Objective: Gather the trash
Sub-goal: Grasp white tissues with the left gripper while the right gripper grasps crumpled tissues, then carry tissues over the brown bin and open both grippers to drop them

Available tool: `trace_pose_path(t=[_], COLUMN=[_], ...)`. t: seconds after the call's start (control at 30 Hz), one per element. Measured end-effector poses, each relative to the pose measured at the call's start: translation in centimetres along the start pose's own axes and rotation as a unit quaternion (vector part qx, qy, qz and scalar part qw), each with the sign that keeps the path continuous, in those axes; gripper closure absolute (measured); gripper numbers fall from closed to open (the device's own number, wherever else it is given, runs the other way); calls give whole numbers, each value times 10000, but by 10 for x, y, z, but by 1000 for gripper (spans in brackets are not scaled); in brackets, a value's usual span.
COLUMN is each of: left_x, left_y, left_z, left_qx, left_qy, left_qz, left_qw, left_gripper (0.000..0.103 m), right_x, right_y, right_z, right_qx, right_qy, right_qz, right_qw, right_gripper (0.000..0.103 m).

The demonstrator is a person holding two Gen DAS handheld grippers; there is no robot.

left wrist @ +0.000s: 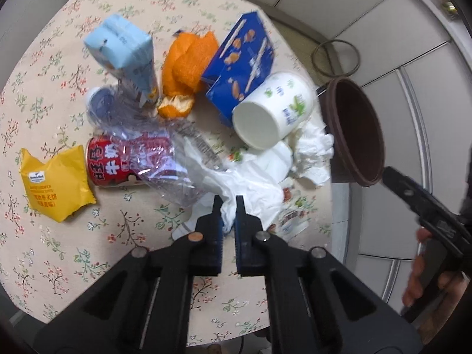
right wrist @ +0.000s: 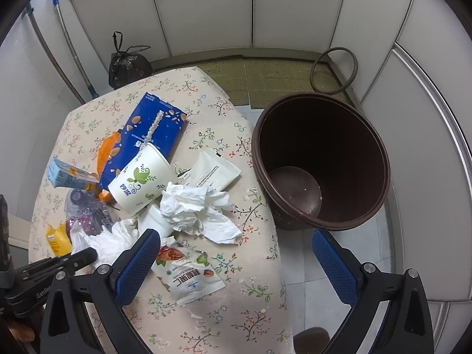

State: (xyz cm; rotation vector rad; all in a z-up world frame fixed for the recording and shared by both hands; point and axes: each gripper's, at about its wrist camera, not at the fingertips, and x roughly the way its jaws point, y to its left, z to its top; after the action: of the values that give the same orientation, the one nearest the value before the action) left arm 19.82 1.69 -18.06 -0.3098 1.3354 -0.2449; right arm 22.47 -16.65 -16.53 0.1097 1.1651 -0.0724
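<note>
Pinching white tissue (left wrist: pixel 250 188): left tongs (left wrist: pixel 228 206); right tongs (right wrist: pixel 236 247) spread beside bin (right wrist: pixel 321 159).

Red can (left wrist: pixel 118 162) half hidden under clear plastic wrap (left wrist: pixel 165 147), label only partly readable. Light-blue carton (left wrist: pixel 126 53) motion-blurred. Small print on yellow packet (left wrist: pixel 56 185) too small to read. Worktop (left wrist: pixel 44 265) cut off by lens edge. Brown bin (right wrist: pixel 321 159) base hidden behind worktop edge.
</note>
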Motion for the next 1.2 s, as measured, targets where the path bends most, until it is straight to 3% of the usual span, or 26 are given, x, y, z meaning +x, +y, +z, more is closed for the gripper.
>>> trace_pose_path(t=[0.27,0.37,0.5,0.63,0.73,0.8,0.87,1.07,1.2], left_x=[-60,-70,-77,-75,-73,-73,-75,-89,-101], left_y=[-4,3,8,13,14,14,14,9,-8], left_z=[-7,-6,-6,-6,-6,-6,-8,-9,-8], left_qx=[538,600,674,677,680,695,707,783,891], left_qy=[-799,-1014,-1192,-1209,-1203,-1220,-1256,-1456,-1603], left_qz=[6,113,290,355,377,405,426,351,194], left_qw=[9954,9930,9902,9897,9897,9893,9886,9856,9828], left_gripper=[97,97,97,97,97,97,97,97,97], right_x=[30,46,68,86,97,105,108,76,39], right_y=[8,15,25,33,35,34,31,26,14], right_z=[9,12,14,16,17,17,18,21,25], right_qx=[189,244,356,486,611,677,767,537,481], right_qy=[257,400,601,683,734,796,771,500,79], right_qz=[408,652,1000,1248,1364,1407,1463,1490,1493], right_qw=[9987,9968,9925,9886,9860,9845,9832,9861,9876], right_gripper=[3,12,32,39,54,75,89,94,94])
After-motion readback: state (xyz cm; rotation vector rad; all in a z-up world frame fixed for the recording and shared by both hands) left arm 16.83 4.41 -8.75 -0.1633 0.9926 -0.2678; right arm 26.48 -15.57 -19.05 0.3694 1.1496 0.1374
